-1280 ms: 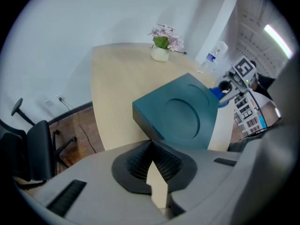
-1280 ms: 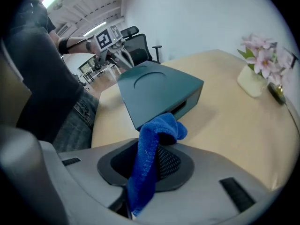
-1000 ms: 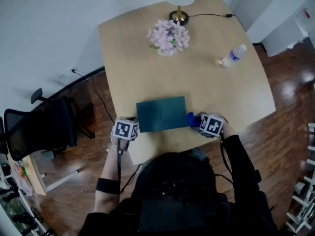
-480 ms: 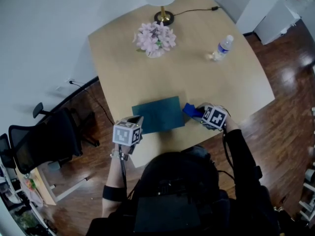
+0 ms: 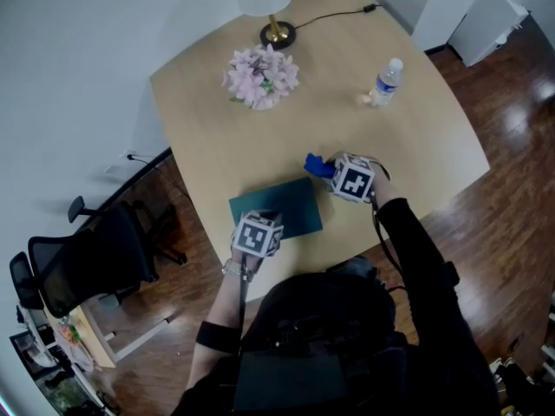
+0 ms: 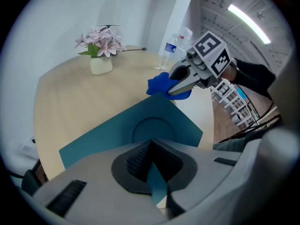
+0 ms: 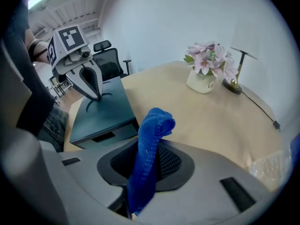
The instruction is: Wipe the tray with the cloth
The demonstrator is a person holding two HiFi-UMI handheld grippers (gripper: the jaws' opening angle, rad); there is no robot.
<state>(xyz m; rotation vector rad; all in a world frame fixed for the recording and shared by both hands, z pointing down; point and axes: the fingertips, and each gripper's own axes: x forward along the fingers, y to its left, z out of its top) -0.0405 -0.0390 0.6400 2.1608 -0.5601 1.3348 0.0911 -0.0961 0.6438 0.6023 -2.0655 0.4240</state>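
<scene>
Teal tray point(image 5: 290, 199) lies flat near your edge of the wooden table point(image 5: 347, 102), with your left gripper point(image 5: 264, 217) clamped on its near rim. Your right gripper point(image 5: 329, 169) pinches a blue cloth point(image 5: 316, 164) just beside the tray's far right corner.

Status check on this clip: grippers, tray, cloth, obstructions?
Left hand-held gripper clamped on near edge of tray. Right hand-held gripper holds blue cloth just beyond the far corner. Nothing on tray top.
</scene>
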